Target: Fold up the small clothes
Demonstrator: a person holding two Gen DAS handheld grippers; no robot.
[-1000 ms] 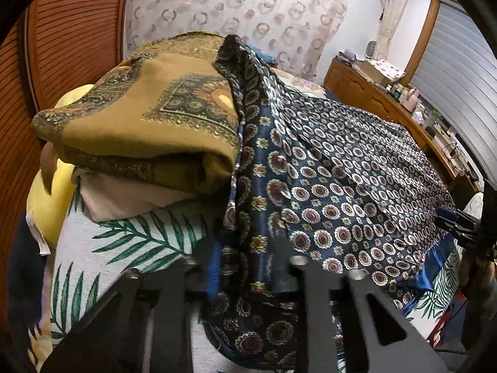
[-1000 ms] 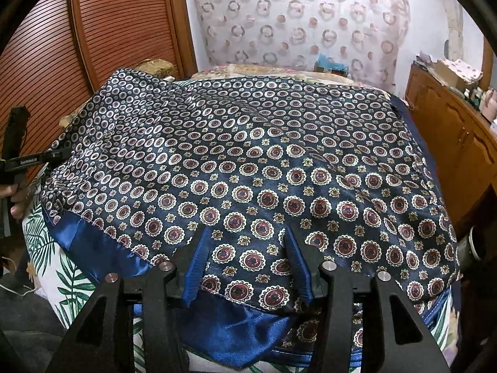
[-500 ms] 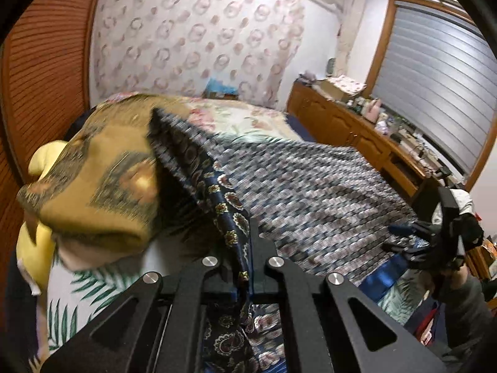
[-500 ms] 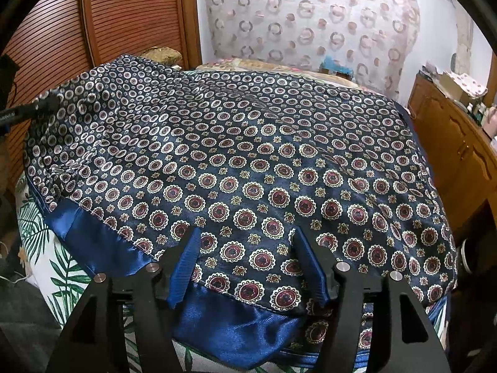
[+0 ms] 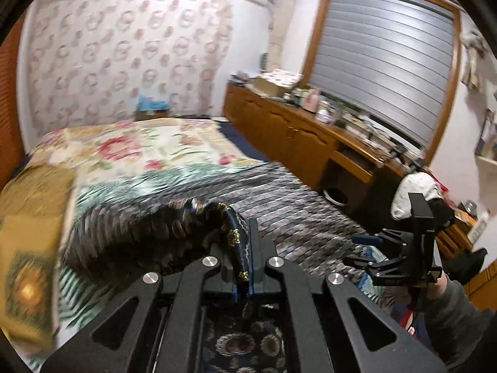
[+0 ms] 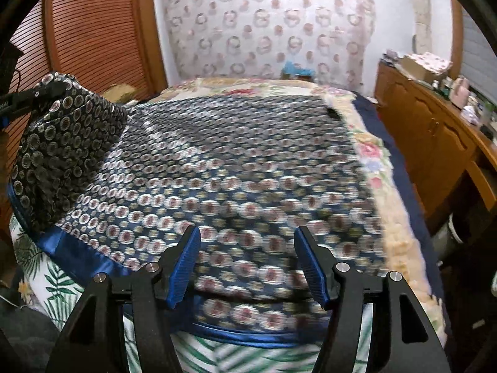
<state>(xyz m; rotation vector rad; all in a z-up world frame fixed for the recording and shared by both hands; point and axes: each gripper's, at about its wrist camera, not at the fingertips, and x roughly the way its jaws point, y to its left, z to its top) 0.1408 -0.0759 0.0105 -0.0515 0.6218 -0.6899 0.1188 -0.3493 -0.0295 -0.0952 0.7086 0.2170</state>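
A bedroom: a bed (image 6: 369, 143) under a flowered cover, patterned curtain behind it, a wooden sideboard (image 5: 298, 130) along the right of the frame. Spread over the bed lies a dark blue patterned cloth (image 6: 236, 168), its satin border toward the bottom of the right wrist view.

The first fold looks to be under way. The left hand-held gripper (image 5: 243, 267) is closed tight on one corner of the cloth, lifted clear of the bed at the upper left of the right wrist view. The next move probably calls for carrying that corner across to the opposite edge and laying it flat and square.

The right hand-held gripper (image 6: 247, 264) stands wide open, fingers poised over the near edge of the cloth, gripping nothing.
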